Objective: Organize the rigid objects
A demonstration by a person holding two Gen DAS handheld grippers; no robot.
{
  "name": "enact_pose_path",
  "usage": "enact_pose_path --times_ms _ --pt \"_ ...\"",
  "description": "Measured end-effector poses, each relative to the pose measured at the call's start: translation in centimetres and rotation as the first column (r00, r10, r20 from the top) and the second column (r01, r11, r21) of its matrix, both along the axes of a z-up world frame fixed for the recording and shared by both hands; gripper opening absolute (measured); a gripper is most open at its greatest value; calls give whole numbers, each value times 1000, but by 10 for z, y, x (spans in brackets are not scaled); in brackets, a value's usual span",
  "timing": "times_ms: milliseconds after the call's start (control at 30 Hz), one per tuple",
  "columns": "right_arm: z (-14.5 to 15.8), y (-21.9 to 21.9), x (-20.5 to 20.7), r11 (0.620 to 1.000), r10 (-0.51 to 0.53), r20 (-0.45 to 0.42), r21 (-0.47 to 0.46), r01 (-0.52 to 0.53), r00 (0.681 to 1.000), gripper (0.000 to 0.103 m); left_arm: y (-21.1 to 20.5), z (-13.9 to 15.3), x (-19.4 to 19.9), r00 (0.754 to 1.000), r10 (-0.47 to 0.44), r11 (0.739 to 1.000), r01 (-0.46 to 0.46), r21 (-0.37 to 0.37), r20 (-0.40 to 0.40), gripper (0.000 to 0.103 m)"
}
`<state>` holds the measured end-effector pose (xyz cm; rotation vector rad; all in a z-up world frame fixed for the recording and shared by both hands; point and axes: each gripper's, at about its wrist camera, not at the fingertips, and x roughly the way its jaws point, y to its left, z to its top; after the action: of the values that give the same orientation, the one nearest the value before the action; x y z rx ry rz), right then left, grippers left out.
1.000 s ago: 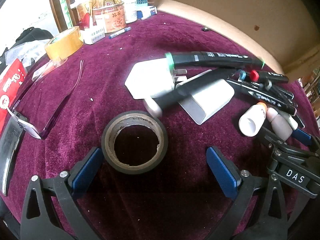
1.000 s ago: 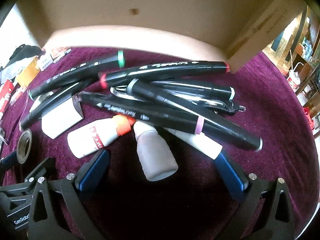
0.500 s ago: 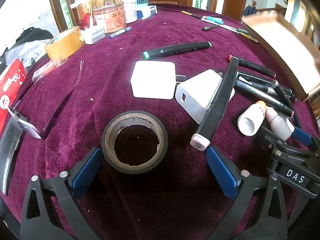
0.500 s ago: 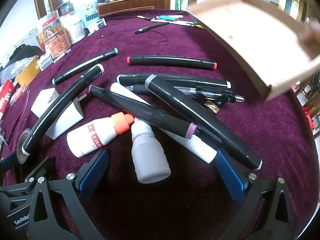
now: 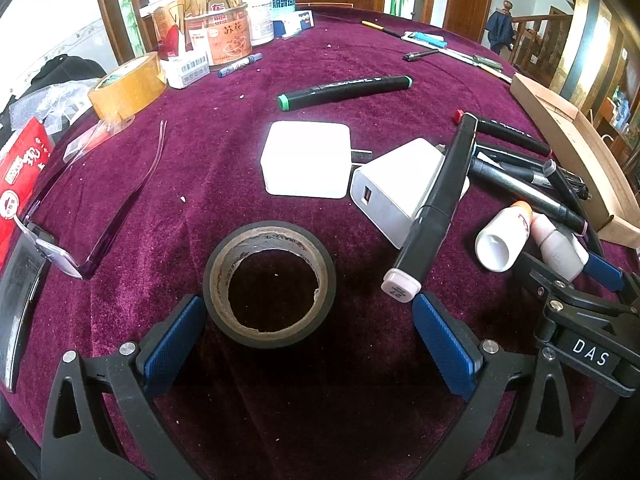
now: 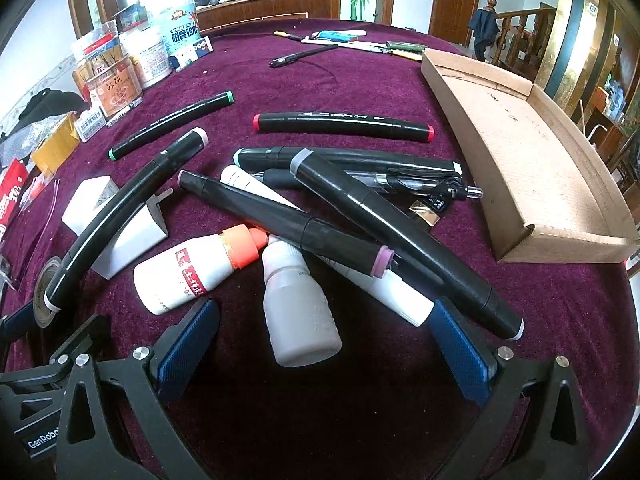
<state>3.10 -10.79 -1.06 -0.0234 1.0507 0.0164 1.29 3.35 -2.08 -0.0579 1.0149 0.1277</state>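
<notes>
On the purple cloth, a black tape roll [image 5: 269, 283] lies just ahead of my open left gripper [image 5: 308, 332], which holds nothing. Two white chargers [image 5: 306, 159] [image 5: 400, 186] sit beyond it, a black marker [image 5: 434, 204] leaning across one. My right gripper [image 6: 316, 340] is open and holds nothing; a grey-white bottle [image 6: 298, 312] lies between its fingers. Beside it is an orange-capped white bottle [image 6: 192, 272], and behind them a pile of black markers [image 6: 340, 216]. The cardboard tray [image 6: 520, 152] rests empty at the right.
Cans, boxes and a yellow tape roll [image 5: 126, 86] crowd the far left. Clear glasses [image 5: 100, 208] and a red packet [image 5: 20, 168] lie at the left edge. Loose pens [image 6: 344, 42] lie at the far side. A green-capped marker [image 5: 344, 90] lies apart.
The cardboard tray, tilted above the objects a second ago, has swung right and settled on the cloth. The markers spilled and spread out. Both grippers stayed where they were.
</notes>
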Motion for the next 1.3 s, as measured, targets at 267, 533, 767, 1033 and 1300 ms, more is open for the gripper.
enact_pose_path --times_ms 267,533,767,1033,1300 --pt "0 0 0 1000 0 0 0 0 1000 102 1 0 -1 1000 -5 1000 5 -1 -3 103" --pt "1 0 0 1000 0 0 0 0 1000 102 3 -1 2 1000 -13 1000 13 -4 -7 103" --pt "1 -1 0 1000 0 0 0 0 1000 102 3 0 2 1000 -18 1000 18 -7 -7 103" --pt "6 -10 9 978 207 -146 13 -207 967 102 3 0 3 1000 -23 1000 23 -9 -12 103" --pt "41 -69 -20 904 416 -315 243 -352 853 96 5 2 -5 995 -85 996 84 -29 -44 103"
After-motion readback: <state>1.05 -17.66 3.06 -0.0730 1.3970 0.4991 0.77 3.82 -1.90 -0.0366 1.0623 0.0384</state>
